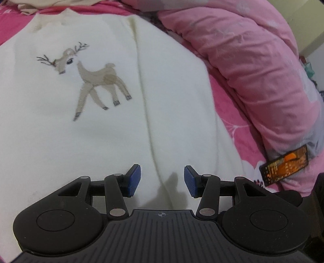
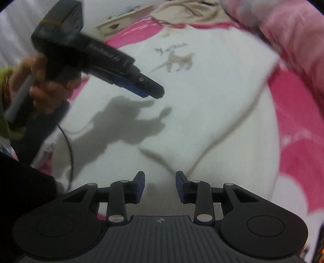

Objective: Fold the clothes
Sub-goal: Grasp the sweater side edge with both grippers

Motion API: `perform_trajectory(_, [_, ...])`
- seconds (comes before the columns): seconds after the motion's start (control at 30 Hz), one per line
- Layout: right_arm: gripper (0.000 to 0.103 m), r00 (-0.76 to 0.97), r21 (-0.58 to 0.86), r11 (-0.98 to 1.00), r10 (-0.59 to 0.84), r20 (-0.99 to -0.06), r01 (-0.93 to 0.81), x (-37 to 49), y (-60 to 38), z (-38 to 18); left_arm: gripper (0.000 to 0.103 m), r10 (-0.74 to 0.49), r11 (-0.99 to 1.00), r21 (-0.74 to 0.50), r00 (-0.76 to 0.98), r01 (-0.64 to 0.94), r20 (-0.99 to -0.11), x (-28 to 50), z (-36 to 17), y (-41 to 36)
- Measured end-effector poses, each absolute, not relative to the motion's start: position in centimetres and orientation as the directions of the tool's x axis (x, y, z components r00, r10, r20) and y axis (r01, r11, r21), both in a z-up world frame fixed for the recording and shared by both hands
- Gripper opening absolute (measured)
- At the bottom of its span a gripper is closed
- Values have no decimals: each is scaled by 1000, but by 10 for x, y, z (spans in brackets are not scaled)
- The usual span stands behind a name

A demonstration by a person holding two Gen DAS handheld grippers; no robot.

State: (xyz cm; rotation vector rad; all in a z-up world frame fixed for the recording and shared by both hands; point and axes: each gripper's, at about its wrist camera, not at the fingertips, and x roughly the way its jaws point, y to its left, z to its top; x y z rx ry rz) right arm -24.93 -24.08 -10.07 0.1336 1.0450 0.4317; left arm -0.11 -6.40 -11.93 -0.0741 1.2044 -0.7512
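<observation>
A cream sweater [image 1: 105, 129] with an embroidered deer [image 1: 95, 79] lies spread on a pink bed sheet [image 1: 232, 113]. One side is folded inward, leaving a long crease [image 1: 145, 105] down the cloth. My left gripper [image 1: 162, 181] hovers open above the sweater's lower part, nothing between its blue pads [image 1: 132, 181]. The right wrist view shows the same sweater [image 2: 202, 113] and deer [image 2: 178, 60]. My right gripper [image 2: 160, 187] is open over a fold near the hem, with bare cloth below. The left gripper [image 2: 149, 93], held by a hand [image 2: 46, 87], hangs above the sweater and casts a shadow.
A bunched pink quilt [image 1: 253, 66] borders the sweater on the right. A phone [image 1: 285, 165] with a lit screen rests on the quilt's near end. Beige clothing [image 2: 182, 12] lies beyond the collar. A dark cable [image 2: 68, 141] trails at the left in the right wrist view.
</observation>
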Motion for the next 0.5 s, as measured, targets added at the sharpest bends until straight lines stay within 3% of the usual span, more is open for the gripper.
perform_trajectory(0.1, [36,459,316,925,380,-803,-213,-255,-255,-98,47,-546,763,-418,145,493,-825,-6,-124,-67])
perform_trajectory(0.3, [36,525,465,885,387,-758,19,-248,-309,-93,47,-534,767,-414,129,491,-836,-8,-134,-70])
perform_trajectory(0.5, [38,517,624,770,481,-708,137,-230,-332,-109,47,-553,756,-435,122,489,-824,-10,-137,-74])
